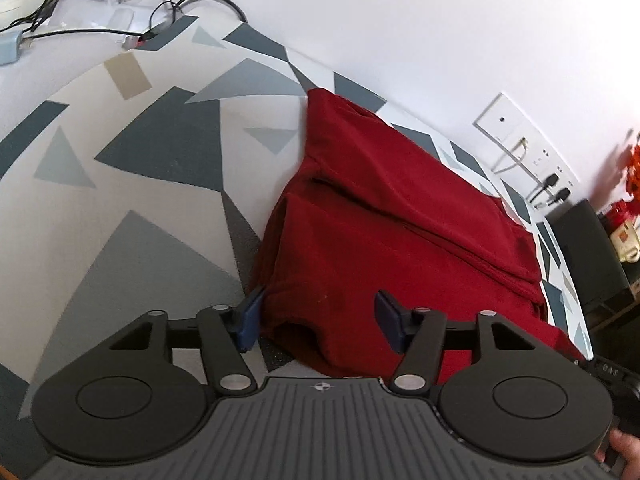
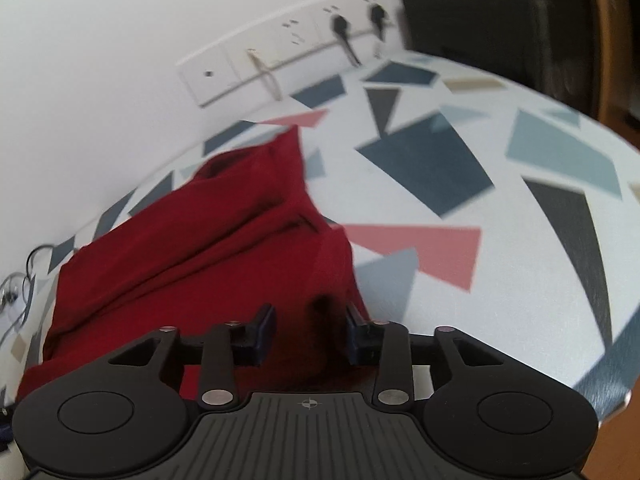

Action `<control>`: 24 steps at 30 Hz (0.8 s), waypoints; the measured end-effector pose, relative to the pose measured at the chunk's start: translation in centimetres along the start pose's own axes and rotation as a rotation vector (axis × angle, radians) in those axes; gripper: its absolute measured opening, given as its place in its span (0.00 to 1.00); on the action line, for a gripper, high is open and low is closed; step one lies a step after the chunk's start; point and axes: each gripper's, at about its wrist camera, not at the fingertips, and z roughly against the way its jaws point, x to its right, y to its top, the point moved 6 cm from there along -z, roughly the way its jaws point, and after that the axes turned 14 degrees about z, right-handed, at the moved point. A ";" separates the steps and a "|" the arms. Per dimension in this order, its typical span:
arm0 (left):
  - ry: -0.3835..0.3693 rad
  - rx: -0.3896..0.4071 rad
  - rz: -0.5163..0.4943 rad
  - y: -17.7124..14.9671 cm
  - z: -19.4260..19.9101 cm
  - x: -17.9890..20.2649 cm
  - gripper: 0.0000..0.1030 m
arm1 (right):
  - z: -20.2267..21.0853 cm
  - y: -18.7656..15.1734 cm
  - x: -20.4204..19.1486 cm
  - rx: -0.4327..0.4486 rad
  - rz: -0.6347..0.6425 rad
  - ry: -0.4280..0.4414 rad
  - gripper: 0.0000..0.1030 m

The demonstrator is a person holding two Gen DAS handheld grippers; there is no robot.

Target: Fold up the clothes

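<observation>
We see the dark red folded cloth garment at 1 o'clock from our wide-open, empty left gripper; our right gripper likewise gapes, cloth between its jaws, ungripped.

You are working in a lived-in room at home: the surface wears a cloth printed with triangles, pushed against a white wall. Above its far edge runs a row of wall sockets, plugs in; charger cables tangle at one end.
</observation>
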 end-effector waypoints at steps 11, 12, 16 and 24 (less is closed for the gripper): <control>-0.021 0.006 0.010 0.7 1.4 0.0 0.10 | -0.3 1.3 -0.3 -0.063 0.041 0.023 0.06; -0.027 0.004 0.024 0.9 1.5 -0.1 0.10 | -0.1 1.7 -0.1 -0.048 0.027 0.029 0.06; -0.005 -0.055 0.063 0.5 0.0 -0.6 0.23 | -0.2 2.3 0.4 -0.046 -0.009 0.046 0.07; 0.016 -0.021 0.040 0.3 -1.2 0.1 0.09 | -2.2 0.4 1.0 -0.091 -0.082 0.105 0.09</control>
